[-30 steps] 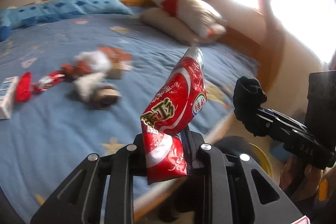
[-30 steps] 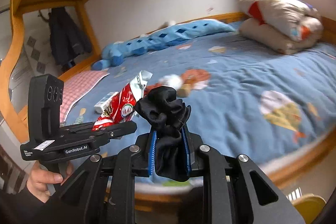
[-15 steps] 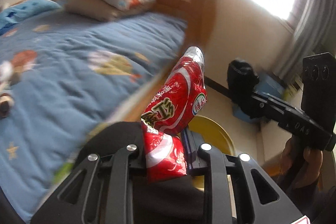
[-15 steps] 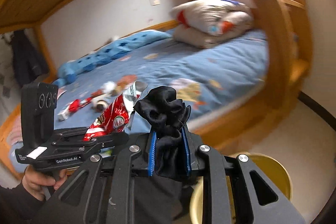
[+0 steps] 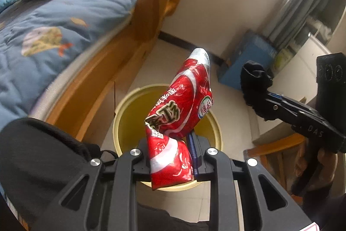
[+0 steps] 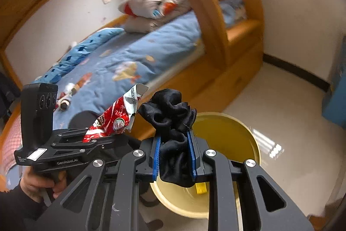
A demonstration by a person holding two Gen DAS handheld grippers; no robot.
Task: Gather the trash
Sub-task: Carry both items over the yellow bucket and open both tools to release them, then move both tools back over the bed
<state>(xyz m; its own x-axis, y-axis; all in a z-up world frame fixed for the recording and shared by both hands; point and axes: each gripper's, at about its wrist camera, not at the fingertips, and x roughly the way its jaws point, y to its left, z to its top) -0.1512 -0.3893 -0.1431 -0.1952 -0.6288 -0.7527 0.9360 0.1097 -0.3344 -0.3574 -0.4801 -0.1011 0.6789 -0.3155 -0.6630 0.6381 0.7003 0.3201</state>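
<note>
We hold the left gripper [image 5: 172, 155] with its fingers clamped on a red snack wrapper [image 5: 179, 109], above the yellow bin [image 5: 123, 114]. Our right gripper [image 6: 176, 158] grips a black cloth [image 6: 170, 122] over the same bin, beside the bed [image 6: 138, 53].

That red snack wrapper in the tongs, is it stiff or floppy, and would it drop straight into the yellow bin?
The red snack wrapper, pinched in the left tongs, stands up above them but creases and leans, so it seems thin, crinkly film with some spring. It looks flat and empty, probably very light. Released over the yellow bin, it might flutter or drift rather than fall straight.
</note>
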